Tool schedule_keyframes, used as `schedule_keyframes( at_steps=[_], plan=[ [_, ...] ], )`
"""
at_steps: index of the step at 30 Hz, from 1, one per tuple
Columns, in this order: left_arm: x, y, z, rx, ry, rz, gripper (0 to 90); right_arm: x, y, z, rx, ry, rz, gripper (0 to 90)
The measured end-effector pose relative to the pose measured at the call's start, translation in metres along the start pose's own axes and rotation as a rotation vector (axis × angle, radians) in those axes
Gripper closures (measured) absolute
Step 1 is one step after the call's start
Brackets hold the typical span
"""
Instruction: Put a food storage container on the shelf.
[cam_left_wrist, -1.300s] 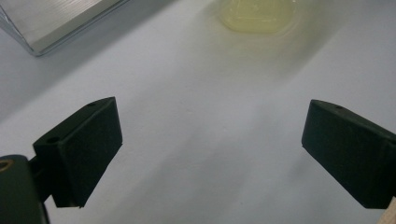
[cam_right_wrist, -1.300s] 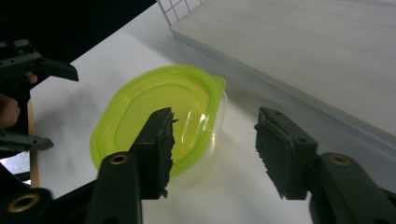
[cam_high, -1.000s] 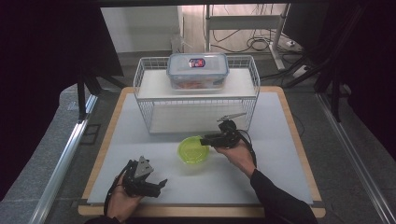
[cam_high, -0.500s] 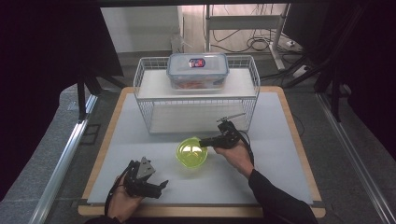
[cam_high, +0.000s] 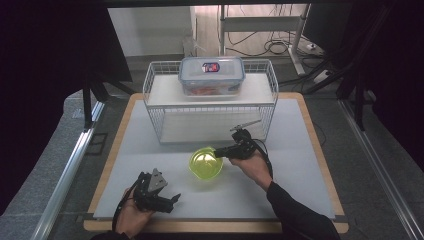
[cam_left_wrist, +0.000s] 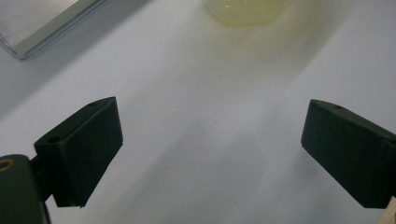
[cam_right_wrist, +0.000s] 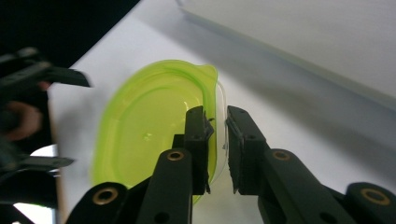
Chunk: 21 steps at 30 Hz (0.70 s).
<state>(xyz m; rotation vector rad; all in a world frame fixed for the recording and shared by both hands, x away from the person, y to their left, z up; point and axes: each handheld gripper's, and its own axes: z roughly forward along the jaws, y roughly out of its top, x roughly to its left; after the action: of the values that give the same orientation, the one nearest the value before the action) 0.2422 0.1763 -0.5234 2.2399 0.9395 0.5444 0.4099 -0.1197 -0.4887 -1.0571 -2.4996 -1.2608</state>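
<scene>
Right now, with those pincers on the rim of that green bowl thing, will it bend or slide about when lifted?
The green container looks thin and see-through, so probably light. The right gripper pinches one edge only, so the rim may flex and the far side sag. Its glossy surface hints it could slip; it has tilted since a second ago as the jaws closed.

High view looks forward and down over the whole white-topped wooden table (cam_high: 300, 200). Both gripper views sit close and low, sharing the translucent lime-green plastic bowl (cam_high: 205, 163) mid-table.

Bowl (cam_high: 205, 163) lies before the wire rack (cam_high: 210, 107); lidded box (cam_high: 212, 75) sits on it
</scene>
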Motion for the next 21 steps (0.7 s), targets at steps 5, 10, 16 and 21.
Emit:
schedule_keyframes(
  at_steps=[5, 10, 16, 21],
  plan=[
    [0.0, 0.0, 0.0, 0.0, -0.001, 0.0, 5.1, -0.006, 0.003, 0.006, -0.031, -0.004, 0.009, 68.0],
    [0.0, 0.0, 0.0, 0.006, -0.001, 0.009, 5.2, -0.003, 0.008, 0.013, -0.027, -0.015, 0.005, 67.8],
    [-0.001, 0.0, 0.001, 0.005, -0.003, 0.009, 5.1, -0.009, 0.007, 0.014, -0.015, 0.036, 0.053, 80.1],
    [-0.001, 0.0, 0.0, 0.01, -0.002, 0.016, 5.1, -0.005, 0.007, 0.01, -0.018, 0.051, 0.058, 81.3]
  ],
)
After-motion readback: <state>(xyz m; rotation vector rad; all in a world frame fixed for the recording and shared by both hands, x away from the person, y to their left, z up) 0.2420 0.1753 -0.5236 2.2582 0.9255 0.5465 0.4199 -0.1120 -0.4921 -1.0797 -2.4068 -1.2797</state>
